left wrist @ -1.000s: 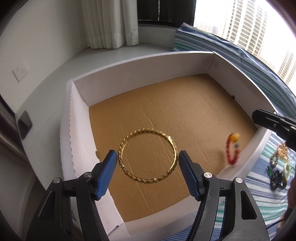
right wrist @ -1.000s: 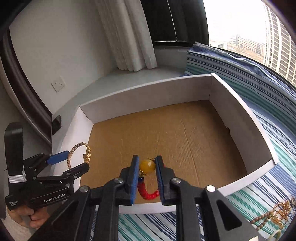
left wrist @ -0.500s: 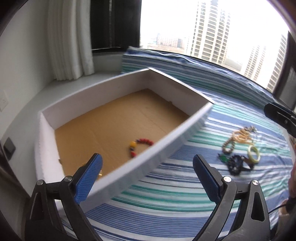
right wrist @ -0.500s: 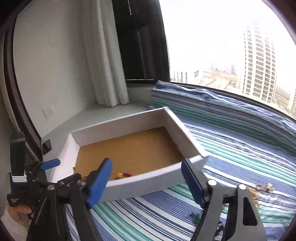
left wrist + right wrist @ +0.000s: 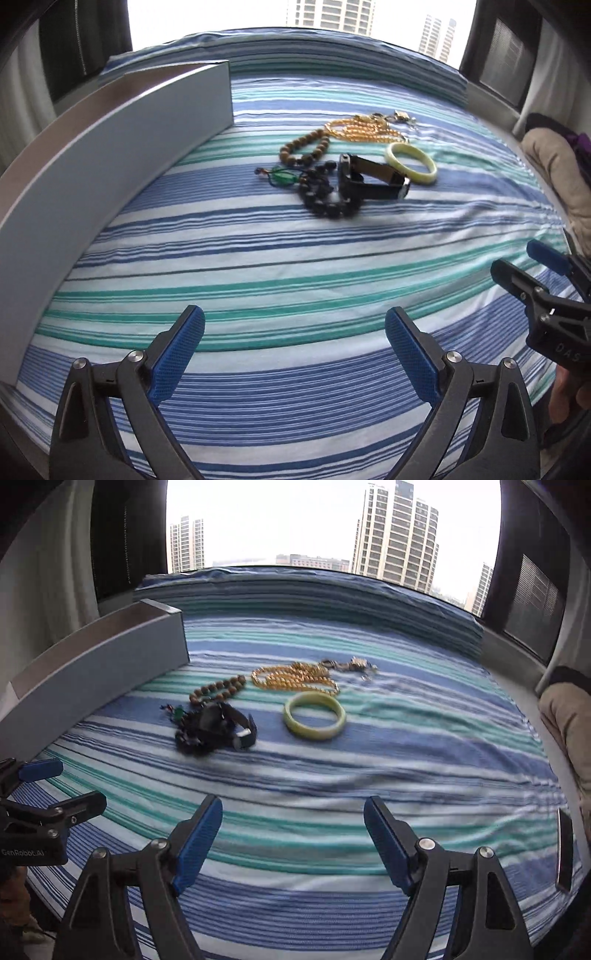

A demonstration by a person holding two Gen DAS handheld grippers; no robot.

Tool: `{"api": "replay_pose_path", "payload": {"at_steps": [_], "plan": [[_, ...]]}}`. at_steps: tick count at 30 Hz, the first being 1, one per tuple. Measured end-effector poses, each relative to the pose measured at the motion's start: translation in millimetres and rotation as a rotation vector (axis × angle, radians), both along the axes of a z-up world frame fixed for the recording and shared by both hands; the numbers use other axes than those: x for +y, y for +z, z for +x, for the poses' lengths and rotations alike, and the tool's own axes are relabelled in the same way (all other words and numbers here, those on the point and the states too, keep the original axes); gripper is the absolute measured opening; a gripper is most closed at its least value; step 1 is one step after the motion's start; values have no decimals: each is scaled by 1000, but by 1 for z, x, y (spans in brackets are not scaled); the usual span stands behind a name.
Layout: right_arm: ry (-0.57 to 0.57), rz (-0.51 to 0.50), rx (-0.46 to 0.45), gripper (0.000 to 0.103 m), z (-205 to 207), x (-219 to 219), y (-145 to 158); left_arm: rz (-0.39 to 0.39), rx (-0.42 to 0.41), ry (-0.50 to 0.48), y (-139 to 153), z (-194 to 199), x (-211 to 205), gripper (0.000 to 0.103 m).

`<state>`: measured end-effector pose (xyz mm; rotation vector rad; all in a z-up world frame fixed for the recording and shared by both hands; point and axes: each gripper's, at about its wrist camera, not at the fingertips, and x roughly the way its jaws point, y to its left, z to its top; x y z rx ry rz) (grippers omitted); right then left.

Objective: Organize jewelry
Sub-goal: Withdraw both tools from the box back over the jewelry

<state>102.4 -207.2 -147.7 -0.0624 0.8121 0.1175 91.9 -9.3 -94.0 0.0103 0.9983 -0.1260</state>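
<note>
A pile of jewelry lies on the striped cloth: a pale green bangle (image 5: 411, 163) (image 5: 314, 715), gold chains (image 5: 364, 129) (image 5: 293, 676), a brown bead bracelet (image 5: 305, 149) (image 5: 217, 689), a black watch (image 5: 373, 181) (image 5: 225, 725), dark beads (image 5: 321, 195) and a small green pendant (image 5: 282, 176). My left gripper (image 5: 294, 347) is open and empty, well short of the pile. My right gripper (image 5: 293, 834) is open and empty, also short of the pile. The white box's outer wall (image 5: 110, 155) (image 5: 92, 675) stands at the left; its inside is hidden.
The blue, green and white striped cloth (image 5: 295, 258) covers the surface up to the window. A beige bundle (image 5: 554, 173) (image 5: 569, 716) lies at the right edge. A dark flat object (image 5: 564, 849) lies at the cloth's right edge.
Both grippers let go of their pieces into the box, opened wide and swung right from the box to face the jewelry pile on the cloth.
</note>
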Motion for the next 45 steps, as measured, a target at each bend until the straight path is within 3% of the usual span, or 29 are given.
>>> {"api": "replay_pose_path", "payload": {"at_steps": [5, 17, 33, 39, 45], "plan": [[-50, 41, 62, 81, -3, -17, -28, 21, 31, 3, -18, 8, -9, 98], [-57, 30, 106, 81, 3, -14, -49, 53, 33, 7, -35, 11, -16, 103], [-70, 33, 136, 85, 7, -13, -50, 50, -12, 12, -37, 3, -16, 103], [-65, 32, 155, 87, 9, -13, -50, 54, 73, -29, -32, 14, -15, 102], [-31, 24, 179, 87, 11, -14, -50, -103, 62, -95, 20, 66, -2, 102]]}}
